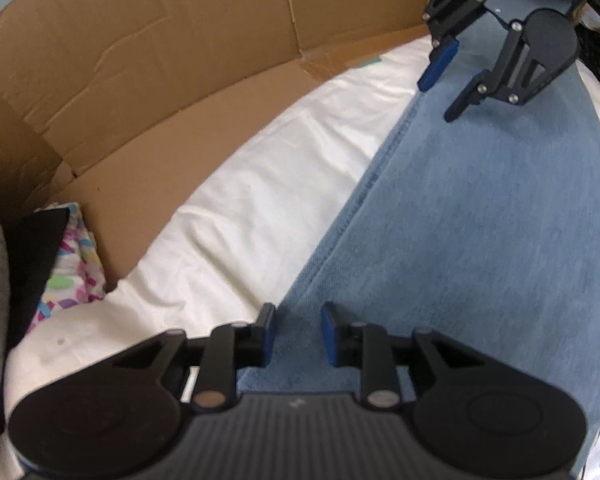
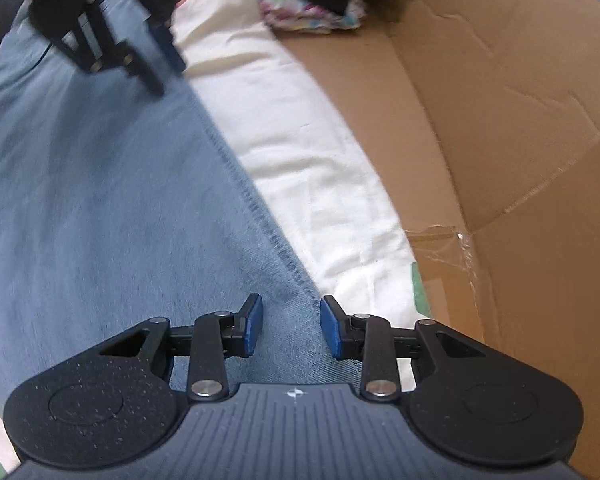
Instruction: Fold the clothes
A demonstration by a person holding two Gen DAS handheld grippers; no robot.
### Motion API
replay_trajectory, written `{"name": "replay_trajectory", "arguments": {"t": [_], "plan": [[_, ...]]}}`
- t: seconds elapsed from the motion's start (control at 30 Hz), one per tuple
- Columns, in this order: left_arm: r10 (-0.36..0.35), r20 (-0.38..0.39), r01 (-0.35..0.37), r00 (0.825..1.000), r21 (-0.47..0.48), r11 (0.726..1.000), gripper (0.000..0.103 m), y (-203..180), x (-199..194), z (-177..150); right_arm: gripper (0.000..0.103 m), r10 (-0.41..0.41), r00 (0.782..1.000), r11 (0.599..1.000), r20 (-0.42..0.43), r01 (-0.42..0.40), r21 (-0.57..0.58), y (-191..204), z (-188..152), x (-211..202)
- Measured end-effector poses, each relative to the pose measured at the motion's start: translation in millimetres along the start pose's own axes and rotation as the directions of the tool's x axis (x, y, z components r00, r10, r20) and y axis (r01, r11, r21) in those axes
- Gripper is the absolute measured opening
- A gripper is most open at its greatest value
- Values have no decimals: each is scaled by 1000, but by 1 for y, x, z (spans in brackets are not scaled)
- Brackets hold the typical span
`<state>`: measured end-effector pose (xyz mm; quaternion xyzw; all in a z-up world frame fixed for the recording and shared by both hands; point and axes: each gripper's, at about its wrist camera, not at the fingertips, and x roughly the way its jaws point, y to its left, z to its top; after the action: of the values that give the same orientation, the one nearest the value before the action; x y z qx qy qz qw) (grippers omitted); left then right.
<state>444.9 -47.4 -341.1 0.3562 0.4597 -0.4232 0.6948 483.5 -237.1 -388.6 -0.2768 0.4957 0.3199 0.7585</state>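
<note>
From the left wrist camera, the left gripper [image 1: 296, 334], black with blue-padded fingers, is hovering low over the near end of a long strip of faded blue denim jeans [image 1: 472, 216]. Its jaws are standing apart with nothing between them; the left finger is sitting just over the stitched side seam, where denim is meeting the white padded sheet [image 1: 260, 184] underneath, and the right finger is lying over the cloth itself. The jeans are stretching flat away from this gripper toward the upper right. At their far end the right gripper [image 1: 440, 88] is pointing down at the denim, its two fingers spread and gripping nothing. A brown corrugated cardboard wall [image 1: 160, 60] is curving along the left side of the sheet, and a crumpled cloth with a multicoloured pattern [image 1: 74, 276] is lying beside its near corner.

From the right wrist camera, the right gripper [image 2: 291, 328] is likewise hanging just above the blue denim, jaws released and empty. The side seam is running up between its fingers, so the garment is lying mostly to the left and below, with the white sheet [image 2: 300, 128] showing to the right. Across the jeans [image 2: 100, 208], at the upper left, the left gripper [image 2: 168, 76] is appearing blurred over the seam edge. The cardboard wall [image 2: 500, 140] is filling the right side, and the patterned cloth [image 2: 312, 16] is resting at the top, beside it.
</note>
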Motion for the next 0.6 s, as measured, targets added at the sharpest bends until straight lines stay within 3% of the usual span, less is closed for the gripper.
{"name": "replay_trajectory", "arguments": {"t": [0.13,0.23,0.3,0.6], "plan": [[-4,-5,4,1000,32,999,25,-1,3,-1,18,10,999,998,-32,-11,-56,0,3,3],[4,12,-5,1000,45,999,16,-2,2,-3,1,1,999,996,-48,-5,-94,1,5,2],[20,35,-22,999,55,998,2,-2,-1,-5,0,-14,999,994,-44,9,-111,4,5,-2],[86,141,-95,986,57,994,0,-9,-24,-9,0,-132,991,986,13,133,-97,12,3,-27]]}}
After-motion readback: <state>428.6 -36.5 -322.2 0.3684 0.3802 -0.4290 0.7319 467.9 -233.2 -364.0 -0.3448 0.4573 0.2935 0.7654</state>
